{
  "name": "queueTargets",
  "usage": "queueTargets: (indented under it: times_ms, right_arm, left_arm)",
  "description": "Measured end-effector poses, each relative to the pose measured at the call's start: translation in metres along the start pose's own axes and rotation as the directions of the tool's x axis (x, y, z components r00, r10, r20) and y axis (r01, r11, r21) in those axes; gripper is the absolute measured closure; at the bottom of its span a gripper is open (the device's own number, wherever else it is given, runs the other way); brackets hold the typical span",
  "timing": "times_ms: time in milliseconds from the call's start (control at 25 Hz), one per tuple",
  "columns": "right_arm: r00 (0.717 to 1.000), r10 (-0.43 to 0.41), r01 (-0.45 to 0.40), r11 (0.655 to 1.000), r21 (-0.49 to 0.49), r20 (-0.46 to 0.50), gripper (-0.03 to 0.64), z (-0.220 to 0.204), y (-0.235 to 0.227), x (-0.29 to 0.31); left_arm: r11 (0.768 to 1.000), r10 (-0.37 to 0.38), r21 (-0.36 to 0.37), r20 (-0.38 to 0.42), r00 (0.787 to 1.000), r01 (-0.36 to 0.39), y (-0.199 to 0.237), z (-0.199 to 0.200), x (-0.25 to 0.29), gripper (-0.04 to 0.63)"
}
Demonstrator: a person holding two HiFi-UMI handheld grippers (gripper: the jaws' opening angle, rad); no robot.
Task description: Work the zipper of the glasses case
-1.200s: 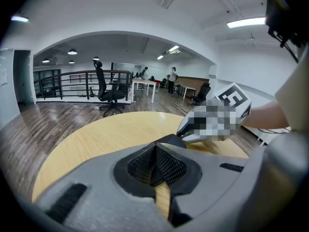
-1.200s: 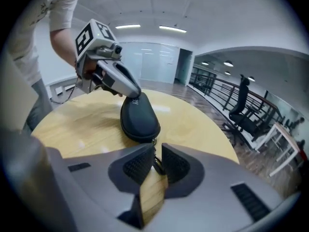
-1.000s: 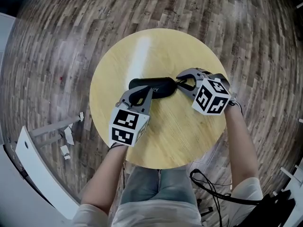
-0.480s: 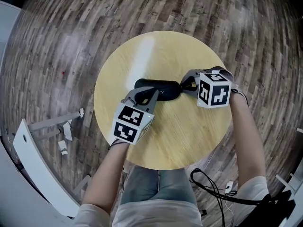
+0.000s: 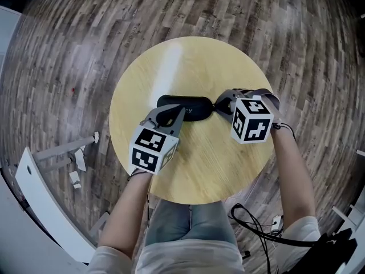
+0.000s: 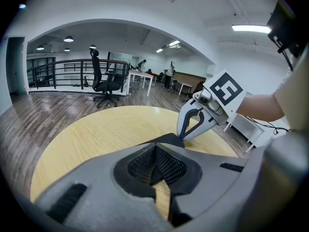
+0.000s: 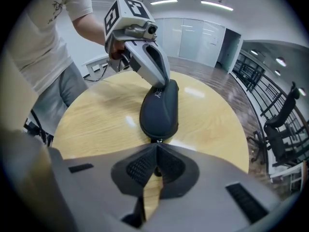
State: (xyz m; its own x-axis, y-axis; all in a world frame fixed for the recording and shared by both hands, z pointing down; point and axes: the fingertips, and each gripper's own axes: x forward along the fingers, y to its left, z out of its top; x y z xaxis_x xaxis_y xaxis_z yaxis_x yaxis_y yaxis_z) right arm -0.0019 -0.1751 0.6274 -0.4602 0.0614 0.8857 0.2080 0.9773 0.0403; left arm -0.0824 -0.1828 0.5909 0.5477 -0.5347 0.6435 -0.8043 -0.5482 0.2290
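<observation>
Right gripper pinches mostly hidden zipper pull.

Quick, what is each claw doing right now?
Left claw: closed on the glasses case.
Right claw: closed on its zipper pull.

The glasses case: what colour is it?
The case is black; the right gripper view shows it best.

Round wooden table, plank floor
</observation>
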Motion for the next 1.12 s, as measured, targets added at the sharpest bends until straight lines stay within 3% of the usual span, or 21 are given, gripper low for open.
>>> queueTargets:
  times_ms: [320,600,840,1000,1120]
  right_arm:
    - [0.995,-0.085,0.074,0.978,0.196,0.048,0.618,0.022,0.032,0.009]
    - [0.960,-0.265,0.208,0.886,0.414,0.085,0.618,0.053,0.038,0.024]
    - [0.952,-0.305,0.260,0.867,0.425,0.040,0.618,0.005,0.035,-0.009]
    - [0.940,-0.329,0.257,0.850,0.461,0.083,0.617,-0.010,0.031,-0.032]
    - [0.930,-0.352,0.247,0.813,0.528,0.106,0.609,0.011,0.036,-0.022]
  left_arm:
    - [1.000,0.010,-0.009,0.028,1.000,-0.010,0.003,0.001,0.000,0.589]
    - [1.000,0.010,0.017,0.022,1.000,-0.010,0.000,0.003,-0.001,0.589]
    - [0.993,-0.090,0.075,-0.014,0.996,0.091,-0.031,0.000,-0.006,0.589]
    - [0.982,-0.018,0.186,0.014,1.000,0.015,-0.013,0.020,-0.013,0.589]
    - [0.983,-0.012,0.184,-0.042,0.999,0.019,0.009,0.019,-0.011,0.589]
